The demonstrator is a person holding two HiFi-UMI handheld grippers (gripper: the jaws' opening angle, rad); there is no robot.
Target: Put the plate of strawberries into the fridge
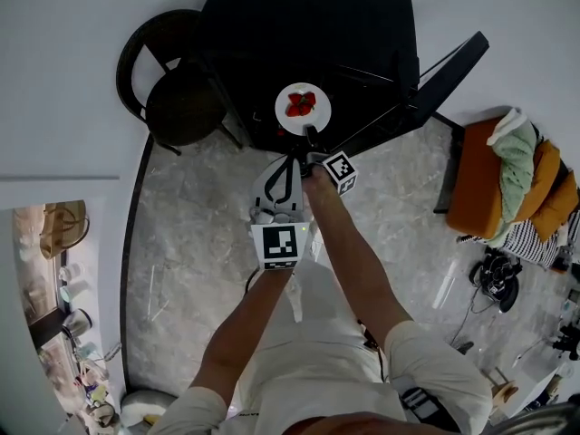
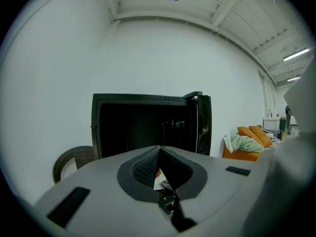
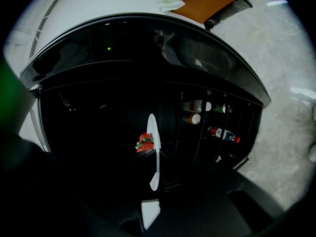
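- Right gripper (image 1: 311,136) clamped on plate (image 1: 303,109) rim; strawberries (image 1: 301,104) on it, just ahead of the jaws, at open fridge (image 1: 272,34) mouth.
- Left gripper (image 1: 290,161): jaws together, empty, just behind plate.
- Door bottles (image 3: 222,133): labels too small to read.

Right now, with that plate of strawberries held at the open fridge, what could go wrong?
The right gripper pinches the plate only at its near rim, so it may tip and the strawberries could roll off. The bottles in the door rack sit beside the opening; a sideways swing might knock them.
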